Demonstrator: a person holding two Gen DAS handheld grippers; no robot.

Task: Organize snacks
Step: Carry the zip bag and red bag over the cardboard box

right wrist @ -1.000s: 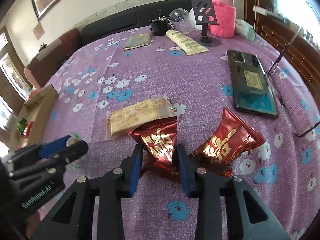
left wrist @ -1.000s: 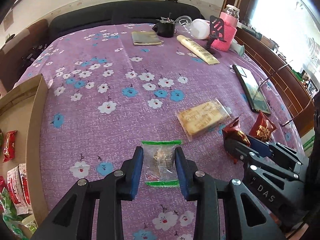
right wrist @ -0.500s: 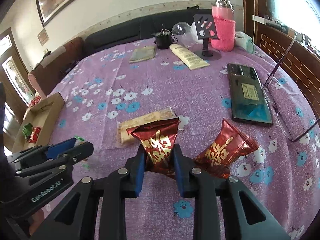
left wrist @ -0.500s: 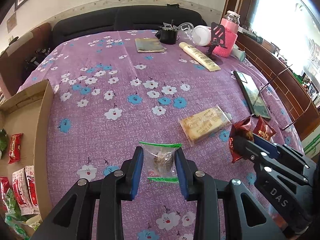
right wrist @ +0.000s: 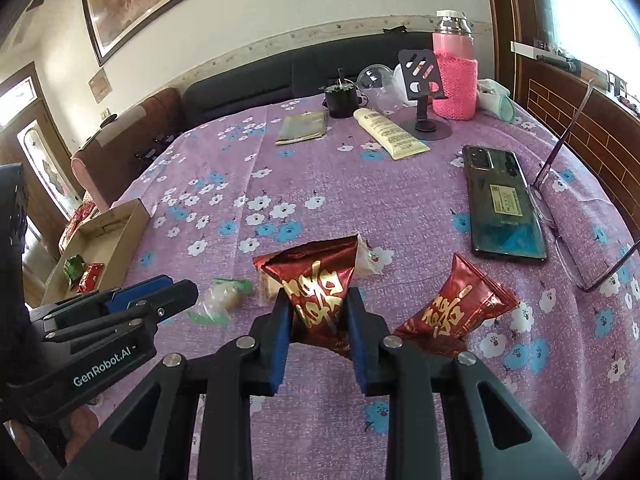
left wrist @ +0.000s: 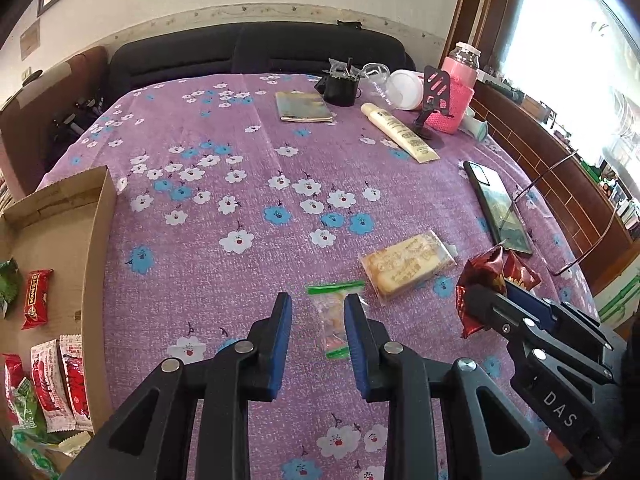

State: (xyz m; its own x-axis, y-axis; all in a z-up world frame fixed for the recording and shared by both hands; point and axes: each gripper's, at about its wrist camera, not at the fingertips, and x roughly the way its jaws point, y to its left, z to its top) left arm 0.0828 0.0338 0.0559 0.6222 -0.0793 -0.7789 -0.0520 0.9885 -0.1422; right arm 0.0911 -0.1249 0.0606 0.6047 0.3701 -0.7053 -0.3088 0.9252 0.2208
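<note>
My right gripper (right wrist: pixel 316 312) is shut on a red foil snack packet (right wrist: pixel 316 284) and holds it above the purple flowered cloth; the packet also shows in the left wrist view (left wrist: pixel 478 280). A second red packet (right wrist: pixel 460 308) lies to its right. My left gripper (left wrist: pixel 317 312) is open and raised, with nothing between its jaws. A clear green-edged snack bag (left wrist: pixel 335 320) lies on the cloth by its right finger. A clear-wrapped biscuit pack (left wrist: pixel 406 266) lies beyond. The cardboard box (left wrist: pixel 94 240) with several snack packets sits at the left.
A phone (right wrist: pixel 502 204) and glasses (right wrist: pixel 568 216) lie at the right. A cream tube (right wrist: pixel 390 132), phone stand (right wrist: pixel 424 92), pink-sleeved bottle (right wrist: pixel 454 68), black pot (right wrist: pixel 340 98) and booklet (right wrist: pixel 302 128) stand at the back. A dark sofa runs behind the table.
My right gripper closed on the red packet and lifted it off the cloth. My left gripper let go of the green-edged bag, rose and shifted left; the bag lies on the cloth.
</note>
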